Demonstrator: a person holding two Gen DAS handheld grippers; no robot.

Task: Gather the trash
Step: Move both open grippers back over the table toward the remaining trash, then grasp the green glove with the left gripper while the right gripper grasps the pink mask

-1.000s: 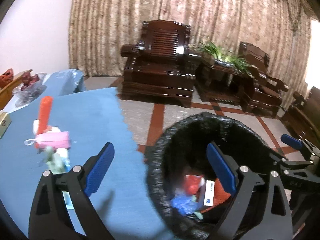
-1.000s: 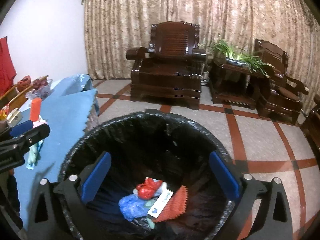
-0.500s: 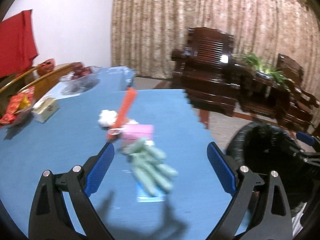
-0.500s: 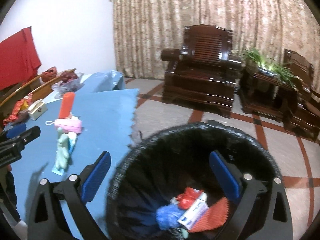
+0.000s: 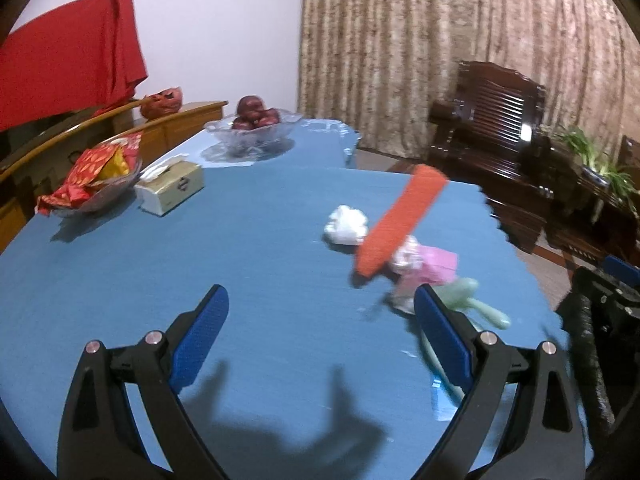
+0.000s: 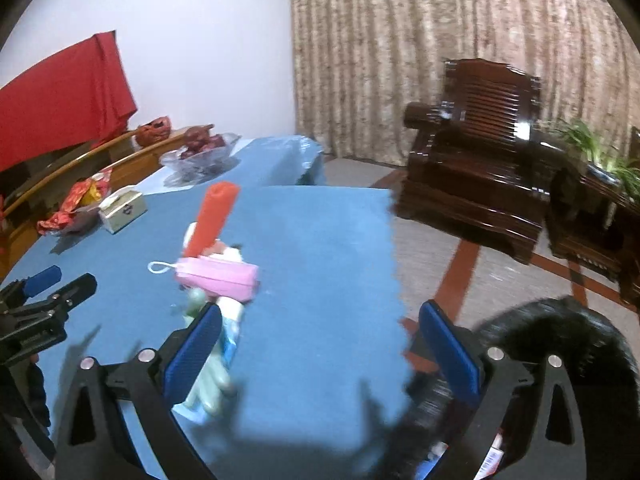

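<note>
On the blue table [image 5: 260,264] lies a heap of trash: an orange tube [image 5: 400,226] leaning over a crumpled white tissue [image 5: 346,225], a pink pouch [image 5: 434,270] and pale green tubes [image 5: 478,304]. My left gripper [image 5: 320,340] hovers open over the table, with the heap just past its right finger. My right gripper [image 6: 320,344] is open too, above the table edge; the orange tube [image 6: 214,218], pink pouch [image 6: 218,276] and green tubes [image 6: 208,380] sit by its left finger. The black-bagged bin [image 6: 560,344] is at lower right.
A tissue box [image 5: 170,188], a glass bowl of red wrappers [image 5: 94,178] and a fruit bowl [image 5: 256,130] stand at the table's far left. Dark wooden armchairs [image 6: 476,176] stand on the tiled floor [image 6: 440,264] to the right. A red cloth [image 5: 68,64] hangs at the left wall.
Both grippers swung left from over the bin toward the table. The trash heap now sits nearer the fingers; the bin has slid to the right edge of both views.
</note>
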